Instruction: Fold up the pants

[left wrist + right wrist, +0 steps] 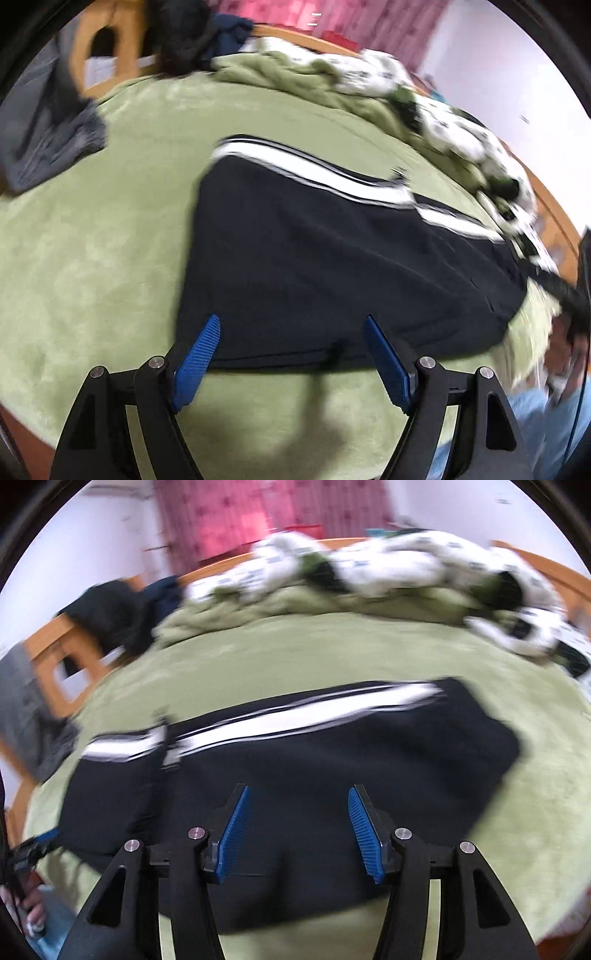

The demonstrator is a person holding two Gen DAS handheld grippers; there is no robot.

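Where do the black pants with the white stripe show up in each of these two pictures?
Left wrist view: black pants fill the centre and right, white stripe along their far edge.
Right wrist view: black pants span the middle, white stripe along the far edge.
Shared landmark: the pink curtain at the top.

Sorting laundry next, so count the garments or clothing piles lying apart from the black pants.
2, though blur may hide more. Gray garment lies at the green blanket's left edge; dark clothes heap sits on the wooden bed frame beyond. The black pants are excluded.
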